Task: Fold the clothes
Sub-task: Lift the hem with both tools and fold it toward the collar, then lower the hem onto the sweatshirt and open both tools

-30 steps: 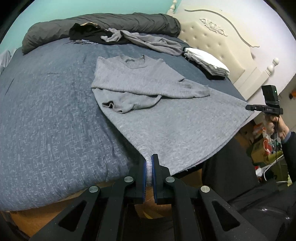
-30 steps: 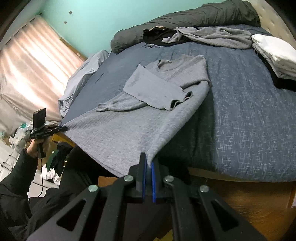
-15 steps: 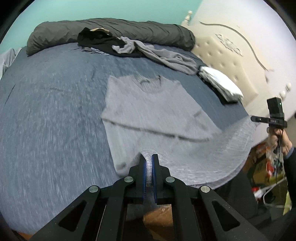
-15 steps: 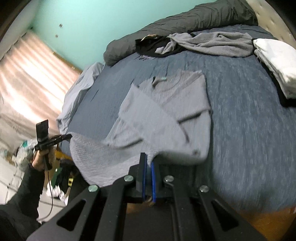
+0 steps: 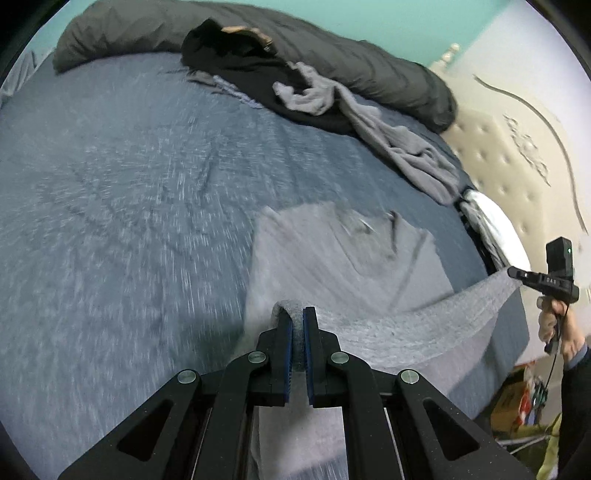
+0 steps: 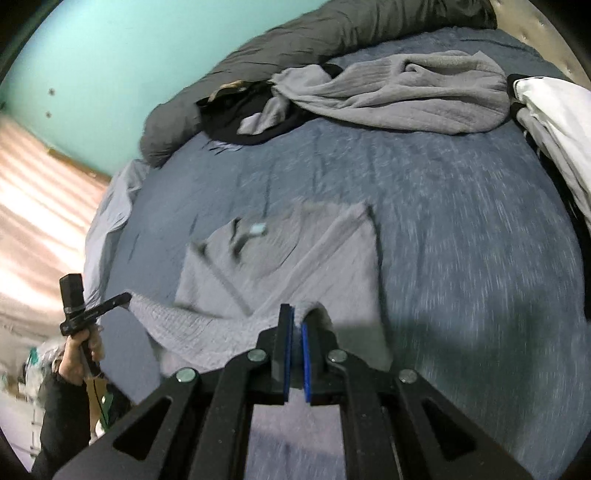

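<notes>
Gripping: left gripper (image 5: 297,318) and right gripper (image 6: 296,316) each pinch a hem corner of the grey sweater (image 5: 343,266).
Sweater: near side of bed, hem raised between the grippers, collar end flat.
Surface: blue bedspread (image 5: 129,206).
Far side: dark rolled duvet (image 5: 155,26), loose clothes (image 6: 399,92).
Room: teal wall (image 6: 110,48), cream headboard (image 5: 517,147).
</notes>
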`<control>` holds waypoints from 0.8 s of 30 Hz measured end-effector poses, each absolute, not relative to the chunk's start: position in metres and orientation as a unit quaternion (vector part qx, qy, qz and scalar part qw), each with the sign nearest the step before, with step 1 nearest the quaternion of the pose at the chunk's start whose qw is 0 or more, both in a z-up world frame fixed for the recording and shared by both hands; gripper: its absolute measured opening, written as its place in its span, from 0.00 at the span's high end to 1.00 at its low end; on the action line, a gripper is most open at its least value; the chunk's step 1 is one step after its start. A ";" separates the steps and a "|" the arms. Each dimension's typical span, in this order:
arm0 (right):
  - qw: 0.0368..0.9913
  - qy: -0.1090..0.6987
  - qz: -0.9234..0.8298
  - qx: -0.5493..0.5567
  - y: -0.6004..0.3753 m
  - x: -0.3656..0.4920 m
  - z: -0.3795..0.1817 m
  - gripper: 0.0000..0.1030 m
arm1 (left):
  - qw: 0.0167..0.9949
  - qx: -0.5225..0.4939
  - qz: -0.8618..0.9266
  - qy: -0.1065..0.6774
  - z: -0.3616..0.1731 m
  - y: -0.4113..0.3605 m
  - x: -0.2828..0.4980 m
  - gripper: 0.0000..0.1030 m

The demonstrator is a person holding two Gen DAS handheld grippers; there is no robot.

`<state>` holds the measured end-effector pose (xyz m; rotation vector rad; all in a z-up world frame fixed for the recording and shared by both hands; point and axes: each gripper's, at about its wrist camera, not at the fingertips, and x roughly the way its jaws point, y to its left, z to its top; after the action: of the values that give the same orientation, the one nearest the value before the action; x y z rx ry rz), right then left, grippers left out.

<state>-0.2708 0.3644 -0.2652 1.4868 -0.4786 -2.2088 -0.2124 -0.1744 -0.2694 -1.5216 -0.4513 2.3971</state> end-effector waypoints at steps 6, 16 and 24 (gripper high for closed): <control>0.183 -0.179 -0.788 0.560 0.367 -0.343 -0.311 0.96 | 0.109 -0.548 0.812 -0.168 -0.321 -0.188 -0.270 0.95; 0.150 -0.134 -0.803 0.561 0.367 -0.383 -0.366 0.94 | 0.096 -0.540 0.821 -0.157 -0.346 -0.190 -0.305 0.88; 0.139 -0.170 -0.811 0.542 0.391 -0.385 -0.355 0.87 | 0.063 -0.515 0.843 -0.142 -0.325 -0.191 -0.318 0.59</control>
<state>-0.3851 0.3913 -0.3549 1.5677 -0.4904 -2.3451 -0.3179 -0.1907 -0.3248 -1.5554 -0.4286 2.5466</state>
